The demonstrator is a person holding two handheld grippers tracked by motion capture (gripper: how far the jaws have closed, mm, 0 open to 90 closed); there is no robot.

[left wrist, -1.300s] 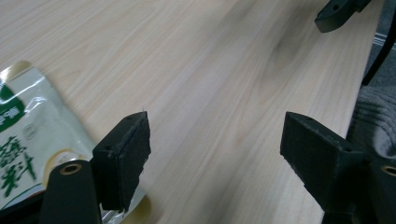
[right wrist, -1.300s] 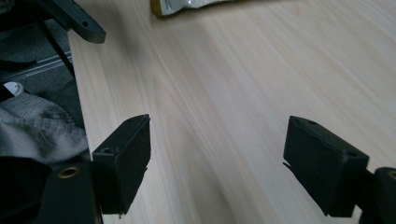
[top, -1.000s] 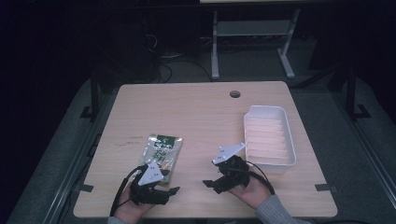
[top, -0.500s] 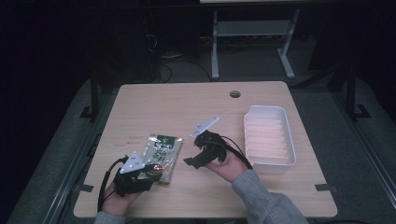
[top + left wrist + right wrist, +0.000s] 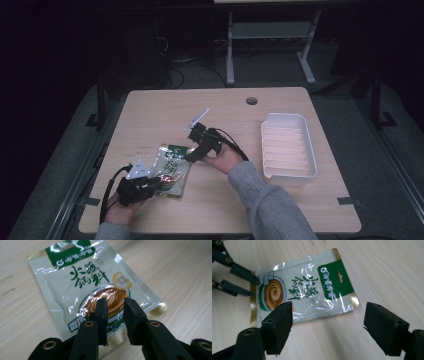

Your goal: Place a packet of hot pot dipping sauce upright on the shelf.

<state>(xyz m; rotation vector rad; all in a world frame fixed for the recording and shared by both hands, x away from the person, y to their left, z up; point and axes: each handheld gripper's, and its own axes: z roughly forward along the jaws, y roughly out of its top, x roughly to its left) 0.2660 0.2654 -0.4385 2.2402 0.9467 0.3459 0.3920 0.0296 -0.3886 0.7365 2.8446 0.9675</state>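
A glossy pouch point(image 5: 172, 170) with a green header and a brown swirl picture lies flat on the wooden table point(image 5: 150, 115), left of centre. My left gripper point(image 5: 159, 184) sits low at the pouch's near end. In the left gripper view its jaws point(image 5: 115, 307) have just been closing. They stand a narrow gap apart over the lower part of the pouch point(image 5: 82, 282), and nothing is pinched between them. My right gripper point(image 5: 192, 155) hovers over the far end of the pouch point(image 5: 304, 295). Its jaws point(image 5: 328, 315) are spread wide, and the left gripper point(image 5: 255, 287) shows beyond.
A white ribbed tray point(image 5: 289, 172) stands at the right side of the table. A round cable hole point(image 5: 251, 101) sits near the far edge. Cables trail from both grippers, and a grey sleeve crosses the near right of the table.
My right gripper has swung left and away from the near edge, and now stands over the pouch's far end. My left gripper has shifted a little left, and its jaws have narrowed.
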